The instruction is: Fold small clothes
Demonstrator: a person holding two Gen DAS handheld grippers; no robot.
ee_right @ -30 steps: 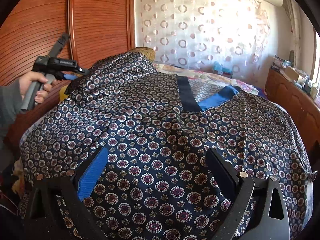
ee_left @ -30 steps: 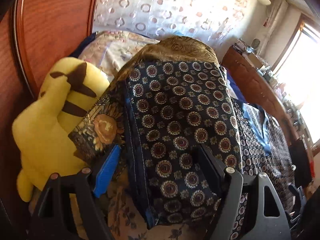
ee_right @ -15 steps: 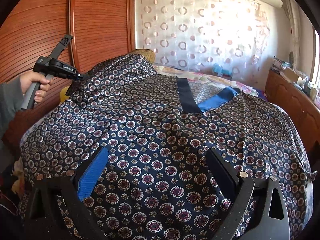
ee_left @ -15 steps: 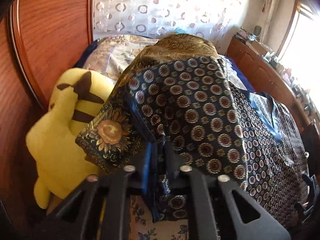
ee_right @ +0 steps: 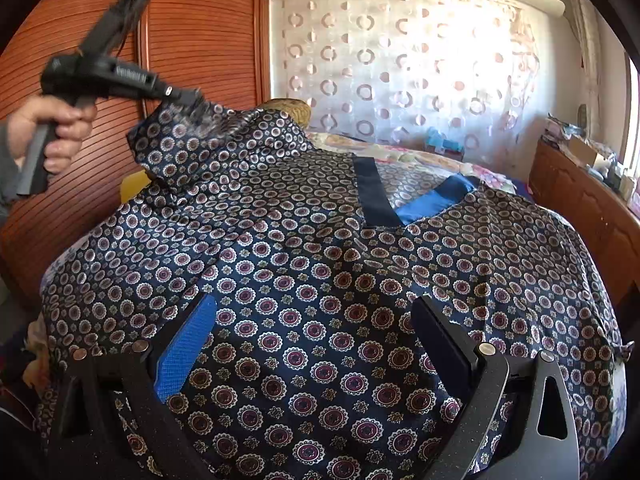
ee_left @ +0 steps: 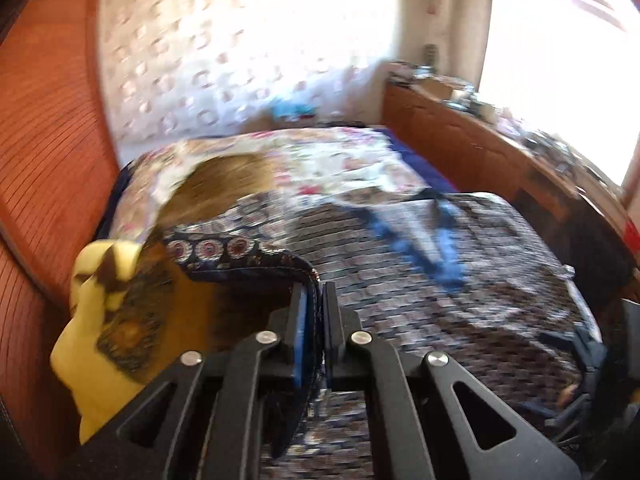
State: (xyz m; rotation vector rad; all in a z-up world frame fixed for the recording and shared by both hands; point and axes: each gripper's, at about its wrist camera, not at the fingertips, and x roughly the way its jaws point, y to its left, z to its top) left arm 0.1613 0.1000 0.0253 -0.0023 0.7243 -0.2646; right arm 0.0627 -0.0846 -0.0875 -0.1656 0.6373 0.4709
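Note:
A navy shirt with round medallion print (ee_right: pixel 320 272) lies spread over the bed, its dark and blue collar (ee_right: pixel 400 200) at the far side. My left gripper (ee_left: pixel 318 304) is shut on the shirt's left sleeve edge (ee_left: pixel 248 258) and holds it lifted. It shows in the right wrist view (ee_right: pixel 192 98) at upper left, raised above the shirt with the cloth hanging from it. My right gripper (ee_right: pixel 316 332) is open, jaws wide apart just above the shirt's near part, holding nothing.
A yellow plush toy (ee_left: pixel 92 336) lies at the bed's left beside a brown wooden wardrobe (ee_right: pixel 192 40). A floral bedspread (ee_left: pixel 320 160) shows beyond the shirt. A cluttered wooden cabinet (ee_right: pixel 580 200) runs along the right wall under a bright window.
My left gripper closed on the sleeve edge and has lifted it up and toward the shirt's middle. My right gripper stayed open and still.

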